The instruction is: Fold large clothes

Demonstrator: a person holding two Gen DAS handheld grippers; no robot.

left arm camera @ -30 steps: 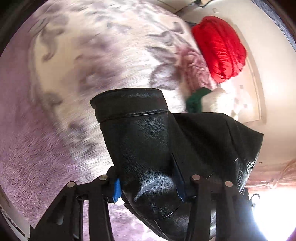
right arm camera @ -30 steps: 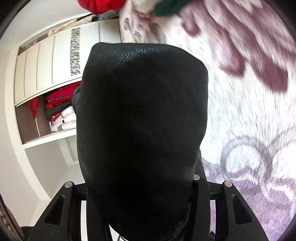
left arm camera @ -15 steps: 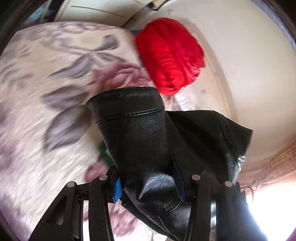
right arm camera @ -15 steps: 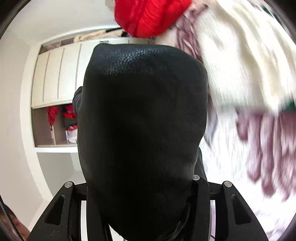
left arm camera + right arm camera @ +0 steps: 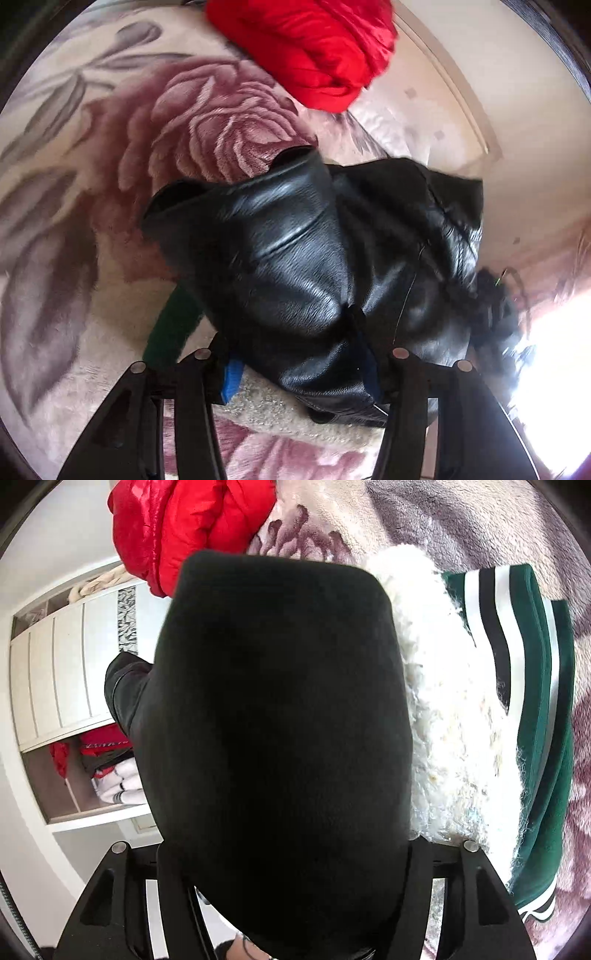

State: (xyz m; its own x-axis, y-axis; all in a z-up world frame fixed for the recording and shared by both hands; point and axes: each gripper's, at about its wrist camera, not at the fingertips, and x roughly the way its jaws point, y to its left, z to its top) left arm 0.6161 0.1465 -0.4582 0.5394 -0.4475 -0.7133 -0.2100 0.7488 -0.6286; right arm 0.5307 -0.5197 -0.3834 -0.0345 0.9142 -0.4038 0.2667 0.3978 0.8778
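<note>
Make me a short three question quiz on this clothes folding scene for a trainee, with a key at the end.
1. True or false: the black leather jacket sits between the fingers of both the left gripper and the right gripper.
2. Multiple choice: in the right wrist view, what lies directly right of the black jacket? A) a blue towel B) a fluffy white fleece garment C) a wooden box
3. Fill in: the puffy quilted garment lying at the far end of the rose-patterned plush blanket is coloured ____.

Key: 1 true; 2 B; 3 red.
</note>
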